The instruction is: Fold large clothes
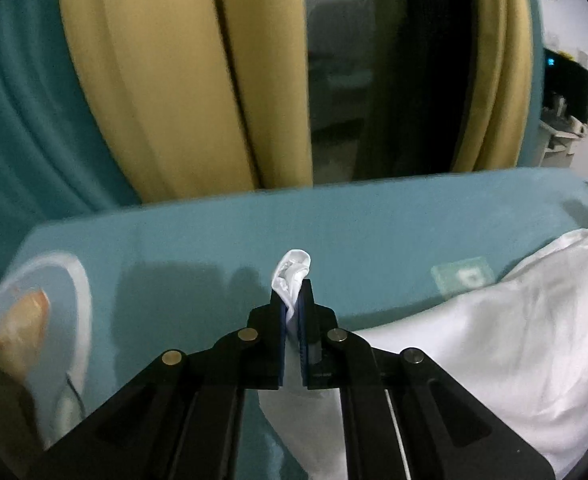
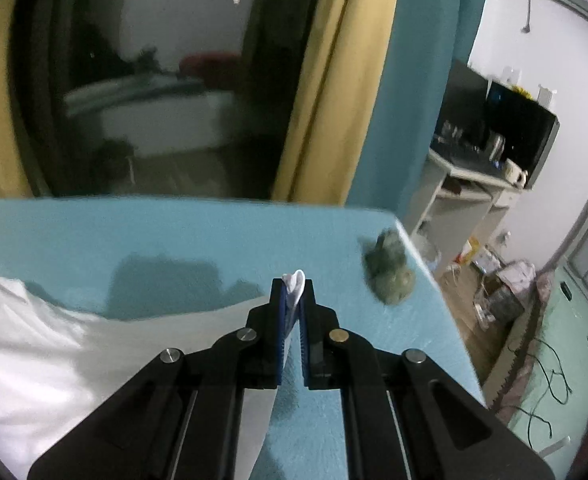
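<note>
The left gripper and right gripper each pinch a bunched corner of the white garment, which lies on the teal table and stretches between them, probably so one edge can be lifted and carried over for a fold. Most of the cloth is cut off below. A blurred greenish lump near the table's corner is hard to identify.
</note>
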`<state>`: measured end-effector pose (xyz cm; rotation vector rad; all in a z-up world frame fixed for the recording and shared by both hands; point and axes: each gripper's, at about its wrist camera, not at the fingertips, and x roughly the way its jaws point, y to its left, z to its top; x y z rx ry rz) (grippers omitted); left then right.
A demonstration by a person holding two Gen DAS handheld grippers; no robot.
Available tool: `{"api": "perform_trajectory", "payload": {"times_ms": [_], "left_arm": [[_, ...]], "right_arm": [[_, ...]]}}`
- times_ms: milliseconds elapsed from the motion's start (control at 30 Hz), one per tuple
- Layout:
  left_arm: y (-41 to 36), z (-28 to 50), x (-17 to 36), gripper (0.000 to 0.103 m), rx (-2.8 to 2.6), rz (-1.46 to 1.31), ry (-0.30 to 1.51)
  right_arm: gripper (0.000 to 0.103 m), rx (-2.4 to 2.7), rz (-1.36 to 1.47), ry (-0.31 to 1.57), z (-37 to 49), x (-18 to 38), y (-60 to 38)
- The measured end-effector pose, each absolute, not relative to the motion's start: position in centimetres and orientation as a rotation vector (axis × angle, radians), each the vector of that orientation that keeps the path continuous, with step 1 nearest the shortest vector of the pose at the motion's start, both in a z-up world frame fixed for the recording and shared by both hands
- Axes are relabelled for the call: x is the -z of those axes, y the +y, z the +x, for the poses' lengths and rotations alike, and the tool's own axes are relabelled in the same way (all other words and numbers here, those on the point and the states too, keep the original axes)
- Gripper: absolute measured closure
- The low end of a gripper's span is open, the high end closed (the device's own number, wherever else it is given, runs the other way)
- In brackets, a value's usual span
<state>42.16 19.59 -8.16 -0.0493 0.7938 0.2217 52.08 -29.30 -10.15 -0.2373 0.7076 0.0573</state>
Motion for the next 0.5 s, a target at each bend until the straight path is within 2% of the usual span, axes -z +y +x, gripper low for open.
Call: {"api": "perform_trajectory", "payload": {"times_ms": [33, 100, 133, 167, 233, 400, 500], "left_arm": [[19.9, 42.2, 8.6, 0.095, -0.217, -0.07, 0.811], [20.6, 42.2, 9.1, 0.079, -0.221, -0.097, 0.831], [20.9, 41.9, 8.9, 0.059, -0.229, -0.111, 0.822], [21.2, 41.5, 8.7, 0.042, -0.233, -0.125, 0.812], [22.3, 40.7, 8.1, 0.04, -0.244, -0.169, 0.791], [23.9, 38.4, 6.3, 0.04, -0.25, -0.228, 0.775], [23.6, 36.0, 5.9, 0.04, -0.223, -0.26, 0.771]], "right_arm": [[0.097, -0.053, -0.242, 0.727, 52.1, 10.7, -29.3], [0.096, -0.048, -0.25, 0.771, 52.2, 11.8, -29.6], [0.093, -0.047, -0.25, 0.781, 52.1, 12.0, -29.7], [0.089, -0.041, -0.248, 0.789, 52.0, 12.1, -29.9], [0.066, -0.024, -0.244, 0.775, 51.6, 11.6, -30.3], [0.051, -0.004, -0.228, 0.778, 50.0, 10.4, -31.0], [0.047, -0.021, -0.19, 0.767, 48.0, 9.7, -31.6]]}}
